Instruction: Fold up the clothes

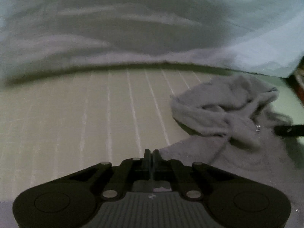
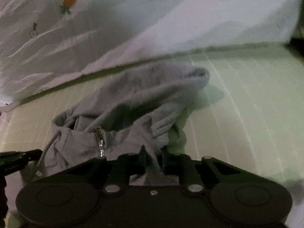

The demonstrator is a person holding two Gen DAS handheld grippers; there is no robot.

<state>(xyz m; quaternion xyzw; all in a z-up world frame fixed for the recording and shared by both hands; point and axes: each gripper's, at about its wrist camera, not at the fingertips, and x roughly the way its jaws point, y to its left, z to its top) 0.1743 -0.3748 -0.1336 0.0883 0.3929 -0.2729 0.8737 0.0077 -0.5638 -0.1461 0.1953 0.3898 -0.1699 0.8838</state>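
Right gripper (image 2: 153, 153) pinched hoodie (image 2: 133, 102) fabric, bulk ahead; left gripper (image 1: 151, 154) closed, empty, hoodie to its right.

A striped mattress (image 1: 95, 114) bears a gray hoodie (image 1: 228, 106) and white quilt (image 1: 114, 28).

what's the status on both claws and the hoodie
Left claw shut, empty, over the mat. Right claw shut on grey hoodie, bunched, unfolded. White quilt lies behind, not blocking.
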